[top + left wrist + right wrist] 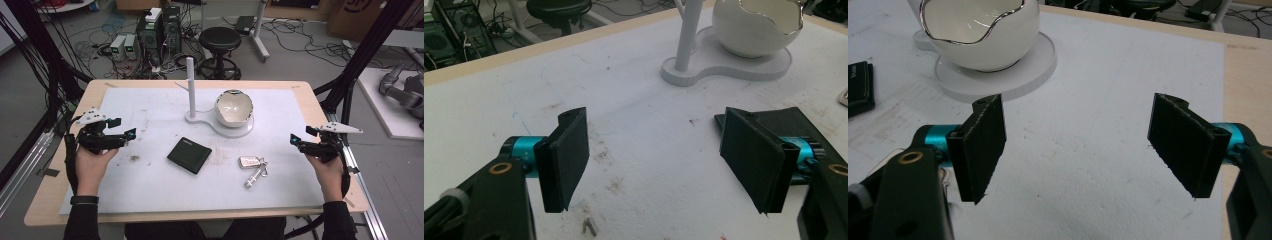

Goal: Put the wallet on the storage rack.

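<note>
Your left tongs (pixel 122 129) sit at the left side of the counter (pixel 50 190) with the jaws spread wide and nothing between them. Your right tongs (pixel 300 137) sit at the right edge, equally wide and empty. Both are well apart from the things in the middle.

A white sheet (pixel 150 185) covers most of the wooden counter; it looks matte and slightly grainy, with brownish smudges and scuffs. Near the far middle stands a white stand (pixel 235 131) with a flat rounded base and an upright post (pixel 190 85) that carries a short side branch. On the round end of that base rests a white bowl (pixel 233 107) shaped like a cracked eggshell, glossy, with a jagged silver-edged rim. In the right gripper view the bowl (pixel 993 45) is cut off at the top, and in the left gripper view the post (pixel 688 35) runs out of the top edge.

Nearer to you lies a flat black wallet (pixel 189 155), square with rounded corners, its surface dull; small lettering on it is too fine to read. In the left gripper view your right-hand jaw hides part of it. Just to its right lies a bunch of keys (pixel 253 167), shiny metal with a pale tag, the single pieces hard to tell apart.

The jaw pads are flat, black and rough-edged, mounted on teal metal cylinders.
</note>
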`<move>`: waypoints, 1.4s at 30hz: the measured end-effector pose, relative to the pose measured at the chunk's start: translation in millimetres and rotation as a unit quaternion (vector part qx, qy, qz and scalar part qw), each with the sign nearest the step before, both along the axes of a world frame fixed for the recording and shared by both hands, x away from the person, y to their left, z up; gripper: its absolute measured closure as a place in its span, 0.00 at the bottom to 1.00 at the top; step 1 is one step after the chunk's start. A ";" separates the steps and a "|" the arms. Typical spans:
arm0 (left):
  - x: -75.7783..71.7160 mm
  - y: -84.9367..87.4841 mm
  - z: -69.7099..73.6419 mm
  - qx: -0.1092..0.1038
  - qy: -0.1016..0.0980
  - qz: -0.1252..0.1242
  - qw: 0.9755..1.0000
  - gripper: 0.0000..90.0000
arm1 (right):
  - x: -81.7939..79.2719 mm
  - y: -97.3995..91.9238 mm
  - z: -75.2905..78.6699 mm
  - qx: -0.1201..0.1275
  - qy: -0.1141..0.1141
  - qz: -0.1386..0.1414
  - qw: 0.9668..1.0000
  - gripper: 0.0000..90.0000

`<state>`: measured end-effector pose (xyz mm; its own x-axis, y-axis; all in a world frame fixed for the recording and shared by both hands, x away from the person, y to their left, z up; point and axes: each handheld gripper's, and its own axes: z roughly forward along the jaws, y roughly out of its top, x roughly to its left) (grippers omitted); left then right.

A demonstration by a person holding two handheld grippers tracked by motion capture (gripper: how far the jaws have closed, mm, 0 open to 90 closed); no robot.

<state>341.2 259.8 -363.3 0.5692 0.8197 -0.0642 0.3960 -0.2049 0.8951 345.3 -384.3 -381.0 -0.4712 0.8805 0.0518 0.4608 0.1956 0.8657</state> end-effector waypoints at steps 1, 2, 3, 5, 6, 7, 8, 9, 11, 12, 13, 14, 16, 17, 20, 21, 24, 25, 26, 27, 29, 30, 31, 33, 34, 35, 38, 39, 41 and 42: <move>0.0 0.0 0.0 0.000 0.000 0.000 1.000 0.31 | 0.0 0.0 0.0 0.000 0.000 0.000 1.000 0.26; 0.6 -0.2 -0.5 -0.001 0.001 0.000 1.000 0.31 | 0.1 -0.4 0.1 0.001 -0.001 -0.001 1.000 0.26; 1.5 -0.4 -1.2 0.000 0.004 -0.001 1.000 0.31 | 0.1 -0.4 0.1 0.001 -0.001 -0.001 1.000 0.26; 2.2 -1.4 -3.0 0.000 0.009 -0.001 1.000 0.30 | 1.2 -1.4 -0.4 0.001 0.000 -0.001 1.000 0.26; 3.0 -3.4 -4.4 -0.003 0.015 -0.008 1.000 0.30 | 1.5 -1.3 -0.6 0.001 0.002 -0.001 1.000 0.26; 3.0 -3.4 -4.4 -0.003 0.015 -0.008 1.000 0.30 | 1.7 -1.2 -0.6 0.000 0.002 -0.001 1.000 0.26; 3.0 -6.6 -4.1 -0.002 0.016 -0.011 1.000 0.30 | 1.6 -0.6 -0.3 -0.001 0.003 -0.001 1.000 0.26; 3.0 -6.6 -4.1 -0.002 0.016 -0.011 1.000 0.30 | 1.6 -0.6 -0.3 -0.001 0.003 -0.001 1.000 0.26; 2.3 -13.5 -1.5 -0.001 0.019 -0.020 1.000 0.30 | 0.8 0.9 1.4 -0.007 0.002 0.002 1.000 0.27; 2.0 -15.9 -0.4 0.000 0.020 -0.024 1.000 0.30 | 0.7 1.1 2.0 -0.008 0.001 0.003 1.000 0.27; 2.0 -15.9 -0.4 0.000 0.020 -0.024 1.000 0.30 | 0.7 1.1 2.0 -0.008 0.001 0.003 1.000 0.27; 1.7 -18.6 0.6 -0.002 0.022 -0.026 0.999 0.30 | 0.0 0.7 2.9 -0.006 0.001 0.004 1.000 0.27; 2.0 -25.3 1.6 -0.006 0.031 -0.029 0.999 0.30 | -0.8 -0.3 4.0 -0.006 -0.001 0.002 1.000 0.27; 2.2 -27.6 1.6 -0.008 0.033 -0.033 0.999 0.30 | -0.9 -0.6 4.3 -0.006 -0.001 0.002 1.000 0.27; 4.5 -42.2 -1.1 -0.003 0.047 -0.054 0.997 0.30 | -1.2 -1.2 5.3 -0.006 -0.003 0.001 1.000 0.27; 5.1 -46.3 -2.1 -0.001 0.050 -0.059 0.997 0.30 | -1.3 -1.3 5.3 -0.006 -0.002 0.000 1.000 0.27; 6.4 -55.7 -4.1 0.008 0.058 -0.068 0.996 0.30 | -0.4 -2.1 4.0 -0.007 0.000 -0.001 1.000 0.27; 6.9 -59.9 -5.3 0.012 0.061 -0.073 0.995 0.30 | -0.2 -2.3 3.6 -0.006 0.002 0.000 1.000 0.27; 8.2 -67.4 -8.1 0.016 0.070 -0.082 0.994 0.31 | 0.0 -2.5 3.4 -0.005 0.002 0.000 1.000 0.27; 8.2 -67.4 -8.1 0.016 0.070 -0.082 0.994 0.31 | 0.0 -2.5 3.4 -0.005 0.002 0.000 1.000 0.27; 9.9 -74.6 -12.4 0.020 0.082 -0.092 0.992 0.31 | -0.2 -2.4 2.9 -0.005 0.004 0.002 1.000 0.28; 11.3 -78.3 -15.8 0.023 0.089 -0.096 0.991 0.32 | -0.5 -1.6 2.8 -0.005 0.005 0.005 1.000 0.28; 13.1 -82.8 -21.2 0.028 0.100 -0.097 0.990 0.32 | -0.5 -1.3 2.7 -0.007 0.004 0.006 1.000 0.28; 15.3 -86.6 -27.7 0.025 0.114 -0.098 0.988 0.33 | -0.7 -0.6 2.9 -0.008 0.003 0.007 1.000 0.28; 16.8 -88.1 -30.5 0.020 0.127 -0.101 0.987 0.34 | -1.0 -0.1 3.0 -0.007 0.005 0.006 1.000 0.28; 18.7 -89.9 -33.0 0.018 0.142 -0.103 0.984 0.36 | -1.1 0.1 3.0 -0.007 0.005 0.007 1.000 0.28; 21.3 -93.6 -37.3 0.021 0.162 -0.099 0.982 0.37 | -1.1 0.3 3.2 -0.008 0.004 0.007 1.000 0.28; 23.9 -96.1 -41.3 0.018 0.185 -0.099 0.978 0.41 | -1.2 0.4 3.3 -0.009 0.003 0.007 1.000 0.28; 25.4 -97.7 -43.6 0.015 0.196 -0.097 0.976 0.43 | -0.9 0.5 2.9 -0.010 0.003 0.007 1.000 0.28; 26.5 -98.9 -45.4 0.012 0.205 -0.093 0.974 0.43 | -0.9 0.5 2.9 -0.010 0.003 0.007 1.000 0.28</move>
